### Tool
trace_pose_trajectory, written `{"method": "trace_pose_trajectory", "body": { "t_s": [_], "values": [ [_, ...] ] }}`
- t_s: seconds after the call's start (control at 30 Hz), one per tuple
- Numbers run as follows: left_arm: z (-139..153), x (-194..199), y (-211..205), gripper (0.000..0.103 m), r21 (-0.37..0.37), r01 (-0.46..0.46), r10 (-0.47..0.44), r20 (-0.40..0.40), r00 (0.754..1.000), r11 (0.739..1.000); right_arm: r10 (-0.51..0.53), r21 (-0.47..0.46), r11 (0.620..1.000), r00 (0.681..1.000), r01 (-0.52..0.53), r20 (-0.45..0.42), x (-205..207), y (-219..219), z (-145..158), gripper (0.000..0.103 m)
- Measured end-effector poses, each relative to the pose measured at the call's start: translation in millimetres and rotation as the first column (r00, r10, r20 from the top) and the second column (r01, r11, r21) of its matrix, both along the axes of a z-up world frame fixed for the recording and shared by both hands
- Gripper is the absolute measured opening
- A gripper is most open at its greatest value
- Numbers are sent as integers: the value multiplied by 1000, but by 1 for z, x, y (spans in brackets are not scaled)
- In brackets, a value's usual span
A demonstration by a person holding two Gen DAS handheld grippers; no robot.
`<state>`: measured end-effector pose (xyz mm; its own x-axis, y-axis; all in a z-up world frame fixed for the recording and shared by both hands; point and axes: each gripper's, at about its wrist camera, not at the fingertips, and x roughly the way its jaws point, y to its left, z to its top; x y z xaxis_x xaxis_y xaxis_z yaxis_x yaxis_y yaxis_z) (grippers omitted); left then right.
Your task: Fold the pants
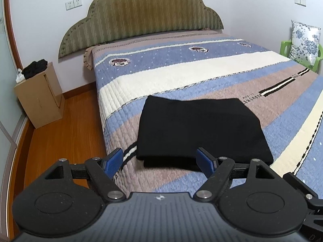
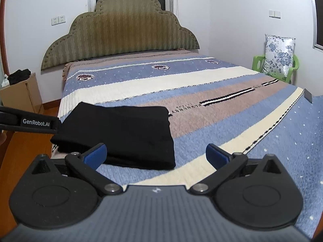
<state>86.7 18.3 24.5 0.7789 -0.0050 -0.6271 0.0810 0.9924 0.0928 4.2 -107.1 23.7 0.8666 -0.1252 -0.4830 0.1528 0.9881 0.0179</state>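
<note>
The black pants (image 1: 199,131) lie as a squared, layered stack near the bed's (image 1: 201,70) left edge, both the left gripper (image 1: 160,159) and right gripper (image 2: 156,154) with jaws apart and empty — I judge folding done, so only pat stray edges flat.

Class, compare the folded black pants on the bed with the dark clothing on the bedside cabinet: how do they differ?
The folded black pants lie flat in a neat rectangle; the dark clothing sits in a rumpled heap. The pants rest on the striped quilt; the heap tops the wooden bedside cabinet. Both are black fabric.
</note>
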Motion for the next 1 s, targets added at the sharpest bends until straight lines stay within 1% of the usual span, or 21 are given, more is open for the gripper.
{"method": "trace_pose_trajectory", "body": {
  "t_s": [0.27,0.4,0.5,0.6,0.77,0.9,1.0],
  "values": [
    [-17,0,4,81,5,-15,16,-25,1000,1000,17,0,1000,1000,-17,-16,-2,6,-12,103],
    [-22,-1,7,82,-3,-24,23,-29,999,1000,5,-44,999,1000,-6,-18,-3,12,-15,103],
    [-25,0,9,82,-12,-33,33,-25,999,999,15,-39,999,1000,-16,-18,-4,12,-17,103],
    [-27,0,12,86,-28,-28,27,-32,999,999,16,-29,999,1000,-16,-9,-5,11,-18,103],
    [-31,0,15,86,-40,-9,7,-41,999,999,-1,-34,999,1000,1,-14,-4,10,-20,103],
    [-34,-4,19,86,-35,-1,0,-18,1000,999,9,-19,1000,1000,-9,-15,-6,10,-22,103],
    [-36,-7,28,87,-61,3,-3,-1,1000,998,7,-19,1000,1000,-8,-22,-6,10,-25,103]
  ]
}}
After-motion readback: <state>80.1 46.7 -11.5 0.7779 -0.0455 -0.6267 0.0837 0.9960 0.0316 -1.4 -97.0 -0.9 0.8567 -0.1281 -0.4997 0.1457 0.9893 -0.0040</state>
